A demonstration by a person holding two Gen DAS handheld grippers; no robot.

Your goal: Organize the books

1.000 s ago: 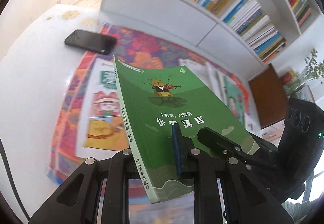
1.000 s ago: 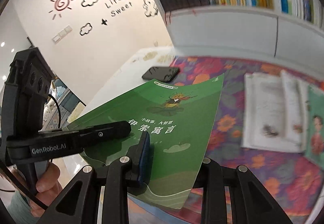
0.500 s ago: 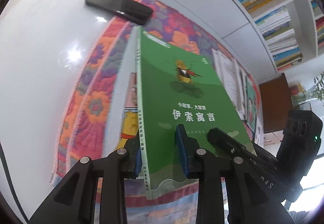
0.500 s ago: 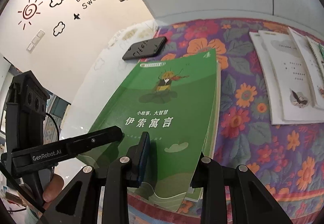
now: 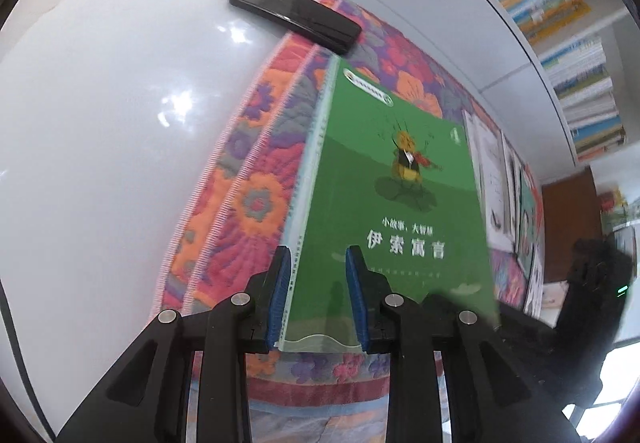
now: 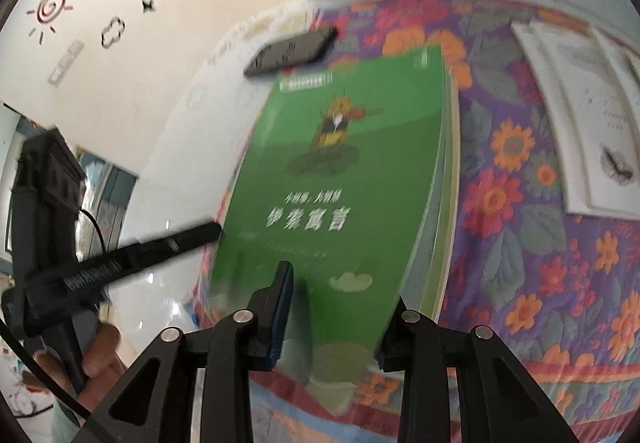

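A green paperback book (image 5: 384, 203) with white Chinese title and a violin-playing insect lies on top of other books on the floral mat; it also shows in the right wrist view (image 6: 340, 187). My left gripper (image 5: 316, 295) straddles the stack's spine edge at the near left corner, its blue pads (image 5: 280, 291) a little apart from the book. My right gripper (image 6: 332, 303) straddles the stack's page-edge side; its right finger is hidden under the books. The left gripper's body (image 6: 120, 263) shows at the left of the right wrist view.
A black phone (image 5: 296, 15) lies just beyond the book at the mat's edge. Thin white and illustrated booklets (image 6: 580, 115) lie on the floral mat (image 6: 540, 263) to the right. A white bookshelf (image 5: 560, 23) full of books stands behind. The white tabletop (image 5: 100, 123) spreads left.
The green book, held tilted in the air a second ago, has come down flat onto the stack on the mat. Both grippers' fingers have spread wider around it.
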